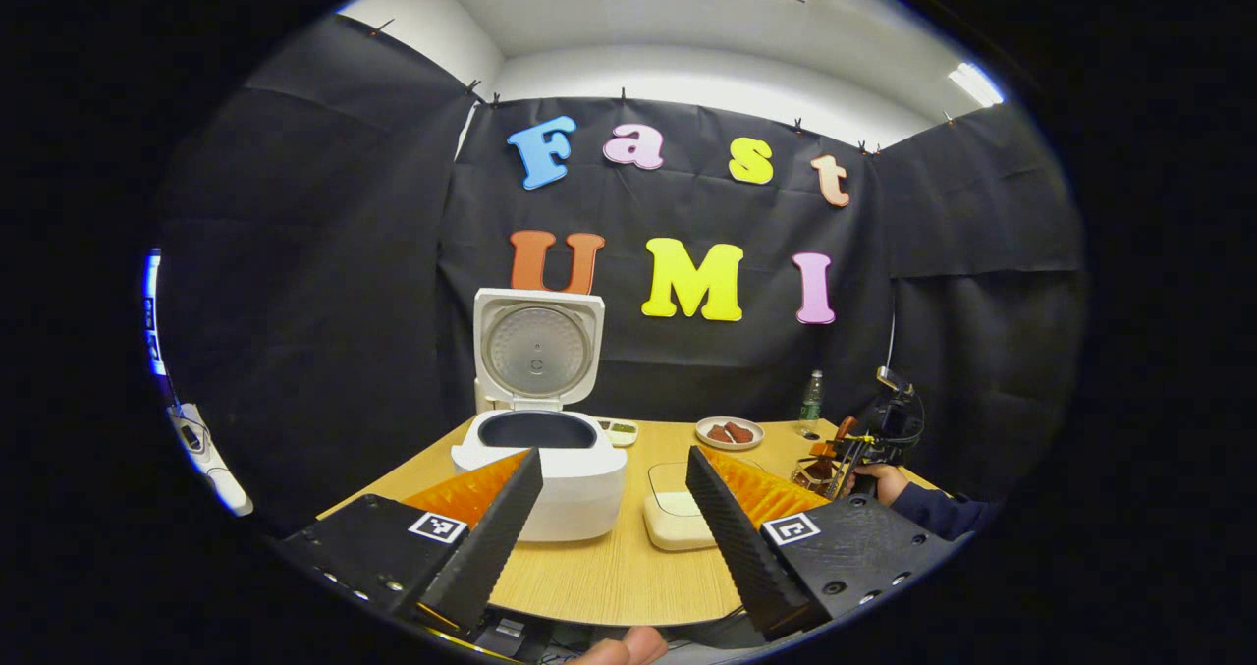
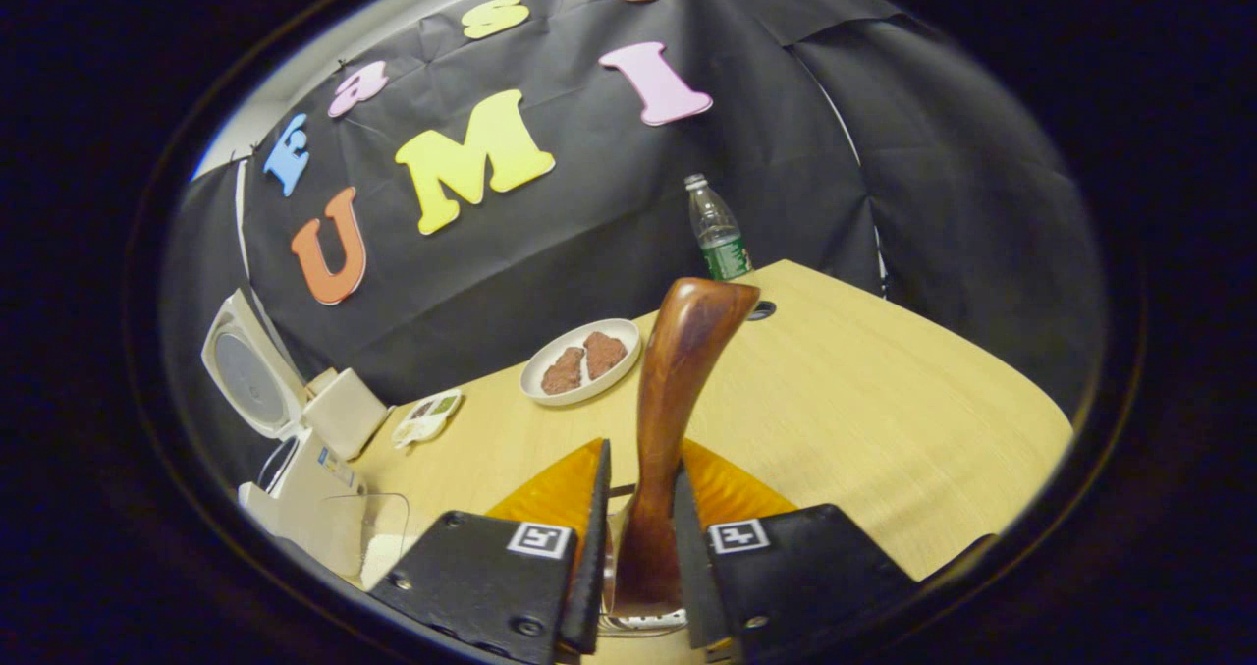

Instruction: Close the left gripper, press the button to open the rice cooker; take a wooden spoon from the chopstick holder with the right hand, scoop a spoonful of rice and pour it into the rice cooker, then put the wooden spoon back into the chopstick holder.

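Rice cooker (image 1: 538,459) lid up, left gripper (image 1: 614,493) spread wide; right gripper (image 2: 638,513) pinches the wooden spoon (image 2: 678,390) handle

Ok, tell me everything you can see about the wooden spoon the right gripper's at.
The wooden spoon is dark, glossy reddish-brown wood. Its handle stands nearly upright and widens to a flat, rounded top end. The right gripper is shut on its lower handle, a finger pressing each side. Below the fingers it goes down into a clear-rimmed holder, so its bowl is hidden. It stands over the wooden table.
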`<state>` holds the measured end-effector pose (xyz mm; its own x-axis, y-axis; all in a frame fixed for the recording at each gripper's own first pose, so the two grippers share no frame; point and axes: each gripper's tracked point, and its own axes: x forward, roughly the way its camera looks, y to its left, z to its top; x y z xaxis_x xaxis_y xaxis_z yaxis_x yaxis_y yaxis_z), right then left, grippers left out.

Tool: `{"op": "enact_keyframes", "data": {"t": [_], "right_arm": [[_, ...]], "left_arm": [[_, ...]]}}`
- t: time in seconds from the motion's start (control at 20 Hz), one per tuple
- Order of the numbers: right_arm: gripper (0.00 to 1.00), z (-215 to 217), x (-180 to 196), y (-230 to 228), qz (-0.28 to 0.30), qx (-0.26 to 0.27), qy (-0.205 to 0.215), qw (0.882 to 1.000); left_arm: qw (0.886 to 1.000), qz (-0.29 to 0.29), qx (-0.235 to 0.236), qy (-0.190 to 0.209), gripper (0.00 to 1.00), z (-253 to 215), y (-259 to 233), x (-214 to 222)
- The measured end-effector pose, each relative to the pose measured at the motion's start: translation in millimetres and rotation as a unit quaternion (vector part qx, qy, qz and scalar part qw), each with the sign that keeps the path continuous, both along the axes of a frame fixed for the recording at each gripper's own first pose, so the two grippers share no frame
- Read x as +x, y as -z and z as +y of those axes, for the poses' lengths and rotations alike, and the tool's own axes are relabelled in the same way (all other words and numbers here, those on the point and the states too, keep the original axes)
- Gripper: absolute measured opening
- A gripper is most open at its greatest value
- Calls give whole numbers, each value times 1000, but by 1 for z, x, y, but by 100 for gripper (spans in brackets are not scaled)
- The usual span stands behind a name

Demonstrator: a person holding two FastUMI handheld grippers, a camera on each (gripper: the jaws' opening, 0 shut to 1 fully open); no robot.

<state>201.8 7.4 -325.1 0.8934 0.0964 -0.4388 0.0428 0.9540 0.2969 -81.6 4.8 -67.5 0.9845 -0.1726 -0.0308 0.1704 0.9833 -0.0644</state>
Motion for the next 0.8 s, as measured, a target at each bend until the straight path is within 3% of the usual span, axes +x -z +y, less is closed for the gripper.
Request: {"op": "enact_keyframes", "data": {"t": [0.05, 0.2, 0.35, 0.8], "right_arm": [[22, 4, -2, -4, -8, 6, -6, 1000], [18, 5, -9, -21, -22, -1, -11, 1000], [18, 10, -17, -47, -51, -15, -17, 998], [13, 61, -52, -121, -118, -70, -42, 990]], "left_arm": [[1000, -1, 2, 2, 94, 1, 0, 0], [1000, 7, -6, 13, 94, -4, 9, -2], [999, 14, -7, 36, 94, -13, 19, -6], [999, 13, 25, 24, 94, -2, 30, -15]]}}
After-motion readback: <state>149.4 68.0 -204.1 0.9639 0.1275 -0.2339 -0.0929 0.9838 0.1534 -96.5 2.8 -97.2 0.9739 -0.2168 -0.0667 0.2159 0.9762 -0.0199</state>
